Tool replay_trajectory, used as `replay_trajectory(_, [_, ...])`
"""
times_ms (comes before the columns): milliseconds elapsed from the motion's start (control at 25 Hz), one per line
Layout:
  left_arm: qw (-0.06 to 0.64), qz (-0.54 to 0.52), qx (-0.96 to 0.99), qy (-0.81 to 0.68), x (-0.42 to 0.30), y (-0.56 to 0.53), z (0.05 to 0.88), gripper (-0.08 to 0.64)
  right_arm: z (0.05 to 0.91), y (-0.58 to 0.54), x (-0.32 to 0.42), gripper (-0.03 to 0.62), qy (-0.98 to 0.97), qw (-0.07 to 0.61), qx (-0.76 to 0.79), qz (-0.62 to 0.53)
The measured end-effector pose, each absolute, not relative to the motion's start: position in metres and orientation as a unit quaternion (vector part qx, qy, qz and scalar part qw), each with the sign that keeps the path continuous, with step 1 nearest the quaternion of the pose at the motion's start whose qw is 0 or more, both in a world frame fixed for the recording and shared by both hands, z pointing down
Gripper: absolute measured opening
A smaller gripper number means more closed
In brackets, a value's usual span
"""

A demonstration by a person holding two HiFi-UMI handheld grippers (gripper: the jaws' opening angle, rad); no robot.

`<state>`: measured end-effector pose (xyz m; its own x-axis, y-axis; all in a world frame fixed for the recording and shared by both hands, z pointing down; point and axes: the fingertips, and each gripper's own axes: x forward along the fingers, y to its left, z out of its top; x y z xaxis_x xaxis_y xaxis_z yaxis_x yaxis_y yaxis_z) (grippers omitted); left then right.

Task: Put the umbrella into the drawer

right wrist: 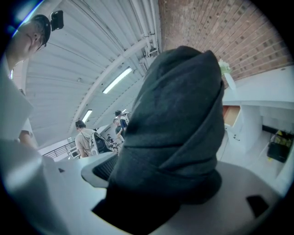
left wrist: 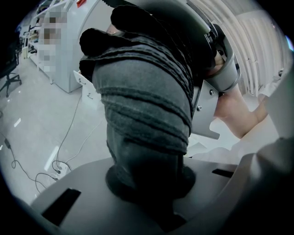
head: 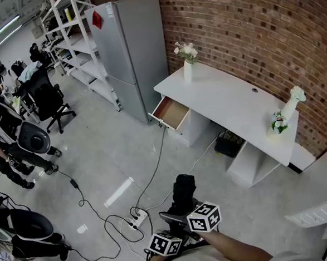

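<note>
Head view: folded dark umbrella at bottom centre of frame, held above the grey floor and well apart from the drawer.
- The drawer is pulled open at the left end of the white desk, centre of frame. Its brown inside is showing.
- The desk stands against the brick wall. A grey fridge is just to its left.
- A white vase of flowers stands on the desk's near-left corner, above the drawer.
- A power strip with trailing cables lies on the floor, left of the umbrella.

Left gripper:
- Jaws are drawn close and pinch the umbrella's lower end.
- The grey wrapped fabric rises from between them and fills the middle of the left gripper view.
- The other gripper's body appears at upper right of that view, at the umbrella's far end.

Right gripper:
- The umbrella sits between its jaws and blocks most of the right gripper view.
- Fabric covers the pads, so contact is not directly visible, but it looks like a firm clamp.
- The open drawer shows at the right edge, behind the umbrella.

Both grippers share the one umbrella. Their marker cubes sit side by side at the bottom of the head view.
</note>
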<state>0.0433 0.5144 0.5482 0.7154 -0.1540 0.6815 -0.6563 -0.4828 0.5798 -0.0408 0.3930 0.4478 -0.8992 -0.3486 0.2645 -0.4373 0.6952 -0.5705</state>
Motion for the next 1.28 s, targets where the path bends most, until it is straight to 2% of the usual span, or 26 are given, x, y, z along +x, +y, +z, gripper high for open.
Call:
replay_trajectory(880, [0.458, 0.269, 0.800, -0.279, 0.064, 0.510, 0.556, 0.043, 0.457, 0.393, -0.028, 0.423, -0.922, 0.079, 0.184, 0.333])
replay_trajectory(1280, [0.457, 0.272, 0.810, -0.248, 0.065, 0.485, 0.562, 0.043, 0.465, 0.363, -0.023, 0.423, -0.914, 0.082, 0.213, 0.336])
